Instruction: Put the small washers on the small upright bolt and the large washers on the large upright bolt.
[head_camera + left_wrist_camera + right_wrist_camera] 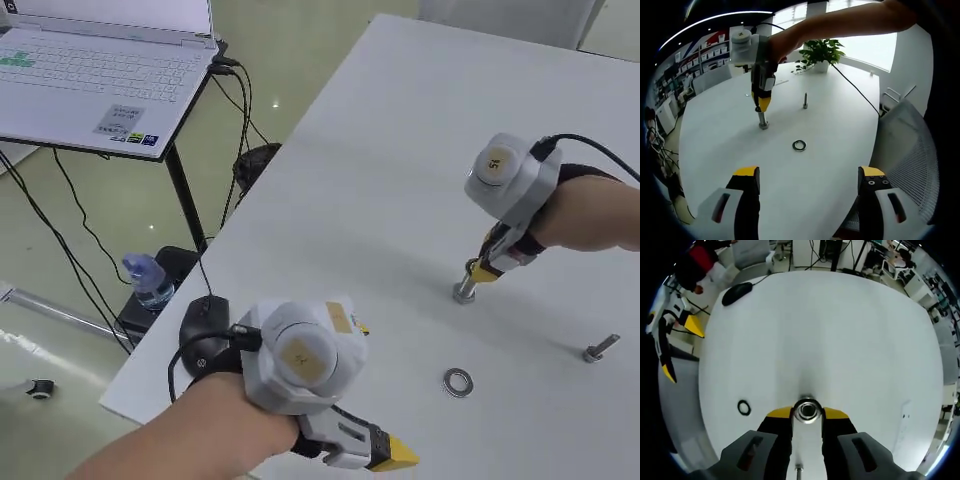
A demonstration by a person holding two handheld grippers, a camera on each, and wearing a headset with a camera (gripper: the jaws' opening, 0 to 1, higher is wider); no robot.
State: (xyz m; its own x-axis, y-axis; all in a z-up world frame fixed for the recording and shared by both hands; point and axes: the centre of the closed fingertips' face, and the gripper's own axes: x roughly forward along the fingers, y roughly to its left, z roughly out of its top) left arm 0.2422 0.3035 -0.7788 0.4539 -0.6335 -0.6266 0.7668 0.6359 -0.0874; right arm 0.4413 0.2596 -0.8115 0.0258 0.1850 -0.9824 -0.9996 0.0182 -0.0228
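White table point(400, 150): task judged barely begun.

Left gripper point(808, 172): near edge, jaws spread wide, nothing held.

Right gripper point(481, 269): poised tip-down over the large bolt point(464, 290), far right of the left gripper. Jaws are pressed onto a metal ring point(806, 410) at the bolt's top, judged a large washer not yet dropped.

Small bolt point(805, 100): upright, right of the large one, shank seen bare.

Loose washer point(458, 381): flat, shiny, left on the table between the bolts, nearer; size class cannot be told.
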